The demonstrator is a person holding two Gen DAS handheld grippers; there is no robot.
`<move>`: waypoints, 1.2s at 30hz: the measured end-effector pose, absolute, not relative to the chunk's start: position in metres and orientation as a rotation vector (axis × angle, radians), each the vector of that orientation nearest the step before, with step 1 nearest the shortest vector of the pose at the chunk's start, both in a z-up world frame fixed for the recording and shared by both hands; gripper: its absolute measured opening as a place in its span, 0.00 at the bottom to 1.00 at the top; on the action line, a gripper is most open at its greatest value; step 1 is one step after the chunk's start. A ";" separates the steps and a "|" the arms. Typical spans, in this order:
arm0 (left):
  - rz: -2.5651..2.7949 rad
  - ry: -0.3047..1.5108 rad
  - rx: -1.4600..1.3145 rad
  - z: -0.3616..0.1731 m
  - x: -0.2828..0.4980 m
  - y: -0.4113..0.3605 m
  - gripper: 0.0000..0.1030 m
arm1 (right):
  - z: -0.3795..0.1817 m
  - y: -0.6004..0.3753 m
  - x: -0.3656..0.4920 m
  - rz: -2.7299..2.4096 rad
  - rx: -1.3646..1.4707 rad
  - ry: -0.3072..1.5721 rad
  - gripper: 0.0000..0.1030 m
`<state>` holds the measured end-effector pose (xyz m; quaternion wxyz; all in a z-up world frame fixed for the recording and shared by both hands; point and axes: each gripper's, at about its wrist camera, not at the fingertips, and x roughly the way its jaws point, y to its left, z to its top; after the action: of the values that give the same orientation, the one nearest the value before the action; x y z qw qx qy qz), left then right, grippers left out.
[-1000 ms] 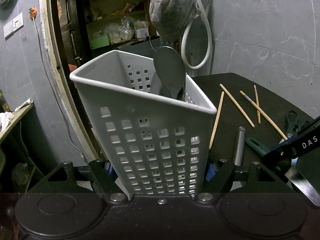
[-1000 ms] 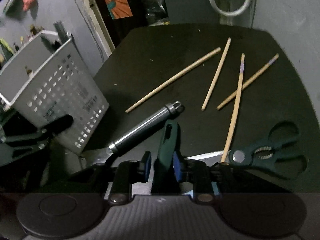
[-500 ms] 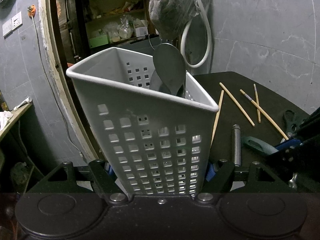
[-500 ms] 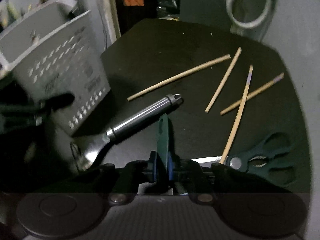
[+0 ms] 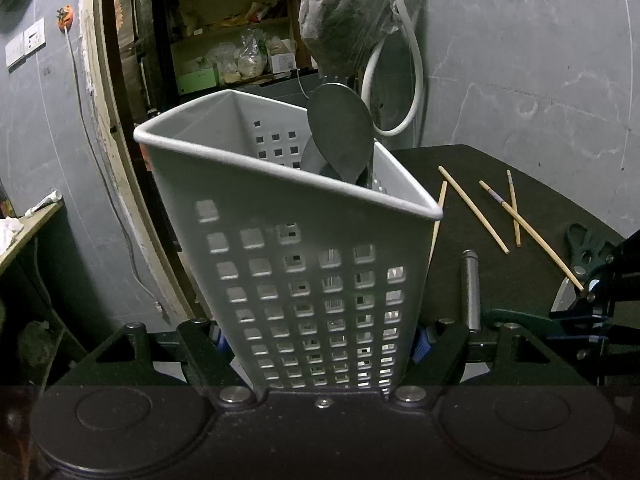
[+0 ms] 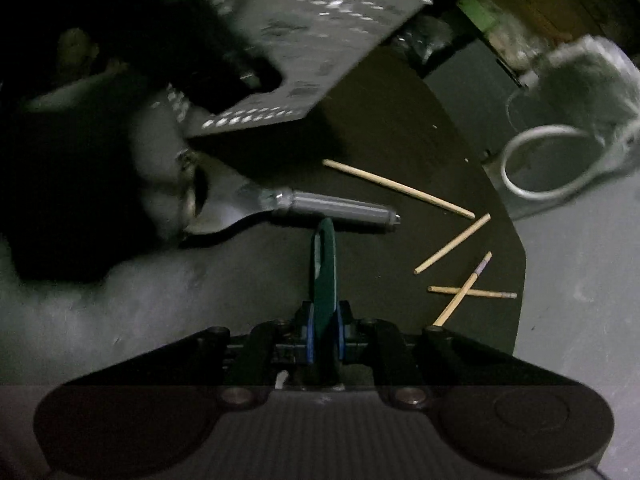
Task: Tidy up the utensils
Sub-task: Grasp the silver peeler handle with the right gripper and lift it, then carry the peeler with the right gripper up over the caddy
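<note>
Text check | I found no lettering, label, brand, number or sign that I could read in either wrist view | packets on the background shelves were too small and blurred to make out.

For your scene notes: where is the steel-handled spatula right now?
In the right wrist view the spatula lies on the dark table, left of the chopsticks, just below the white basket.

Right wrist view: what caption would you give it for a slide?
Right gripper clamps a green-handled utensil above the dark table, with loose chopsticks and the white basket beyond.
</note>
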<state>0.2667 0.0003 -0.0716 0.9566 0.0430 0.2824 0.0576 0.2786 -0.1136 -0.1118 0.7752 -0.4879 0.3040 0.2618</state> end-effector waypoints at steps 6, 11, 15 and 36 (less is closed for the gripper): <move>0.114 0.572 0.084 -0.073 0.266 0.000 0.76 | -0.099 -0.117 0.303 0.626 -0.918 0.766 0.14; 0.112 0.571 0.081 -0.073 0.266 0.001 0.76 | -0.095 -0.116 0.308 0.679 -0.945 0.780 0.11; 0.111 0.570 0.079 -0.073 0.266 0.001 0.76 | -0.093 -0.123 0.305 0.680 -0.886 0.790 0.11; 0.104 0.574 0.086 -0.072 0.269 0.002 0.76 | 0.010 -0.280 0.361 0.660 0.274 0.521 0.11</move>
<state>0.2686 0.0015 -0.0722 0.9569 0.0425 0.2827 0.0514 0.3610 -0.2796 0.0101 0.9038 0.1326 0.2522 0.3194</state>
